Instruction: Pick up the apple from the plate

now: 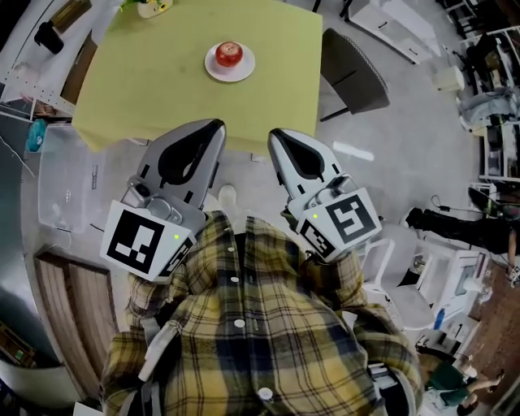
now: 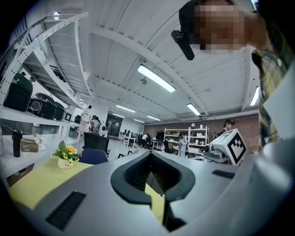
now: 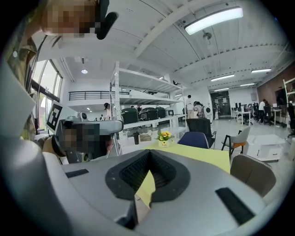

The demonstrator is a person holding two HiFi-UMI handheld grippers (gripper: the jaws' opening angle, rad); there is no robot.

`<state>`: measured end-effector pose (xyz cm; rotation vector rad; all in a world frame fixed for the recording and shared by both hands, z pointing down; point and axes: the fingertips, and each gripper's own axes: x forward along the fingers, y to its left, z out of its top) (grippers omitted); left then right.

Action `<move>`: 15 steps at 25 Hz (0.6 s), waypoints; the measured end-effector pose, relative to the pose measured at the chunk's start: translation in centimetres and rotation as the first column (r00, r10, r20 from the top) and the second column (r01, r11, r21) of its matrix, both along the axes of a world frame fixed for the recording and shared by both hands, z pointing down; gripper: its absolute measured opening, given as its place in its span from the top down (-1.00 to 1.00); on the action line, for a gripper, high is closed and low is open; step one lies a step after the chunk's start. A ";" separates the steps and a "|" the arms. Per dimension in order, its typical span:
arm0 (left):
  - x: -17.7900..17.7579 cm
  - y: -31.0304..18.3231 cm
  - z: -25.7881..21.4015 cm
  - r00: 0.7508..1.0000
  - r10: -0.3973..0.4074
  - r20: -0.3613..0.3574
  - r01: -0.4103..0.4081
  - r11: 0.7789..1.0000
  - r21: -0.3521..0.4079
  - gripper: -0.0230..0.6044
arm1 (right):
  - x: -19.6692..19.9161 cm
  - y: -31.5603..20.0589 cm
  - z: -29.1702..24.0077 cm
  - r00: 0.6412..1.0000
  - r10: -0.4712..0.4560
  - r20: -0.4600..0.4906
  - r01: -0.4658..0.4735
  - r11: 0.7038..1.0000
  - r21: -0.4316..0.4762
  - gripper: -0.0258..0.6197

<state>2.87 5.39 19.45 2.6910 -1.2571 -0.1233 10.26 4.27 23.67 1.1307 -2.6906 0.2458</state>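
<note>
A red apple (image 1: 229, 54) lies on a small white plate (image 1: 230, 71) toward the far side of the yellow-green table (image 1: 154, 81). Both grippers hover short of the table's near edge, well away from the plate, pointing roughly level toward it. My left gripper (image 1: 217, 127) is shut with nothing in it, its jaw tips meeting (image 2: 150, 154). My right gripper (image 1: 276, 135) is likewise shut and empty (image 3: 148, 155). Neither gripper view shows the apple; the jaws' own bodies cover the table's middle.
A small pot of yellow flowers (image 1: 153, 6) (image 2: 65, 159) (image 3: 163, 137) stands at the table's far edge. A grey chair (image 1: 353, 77) (image 3: 251, 173) sits at the table's right side. A clear plastic bin (image 1: 69, 183) rests on the floor to the left.
</note>
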 end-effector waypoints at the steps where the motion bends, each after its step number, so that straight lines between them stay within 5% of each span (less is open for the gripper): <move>1: 0.2 -0.3 0.1 1.000 0.000 0.000 0.000 1.000 -0.001 0.91 | 0.2 -0.3 0.2 1.000 -0.004 -0.001 0.004 1.000 -0.001 0.93; 15: -0.6 -7.9 0.5 0.999 0.042 0.010 -0.042 0.999 -0.023 0.91 | -1.8 -7.1 1.0 1.000 0.009 0.027 -0.008 0.999 -0.045 0.93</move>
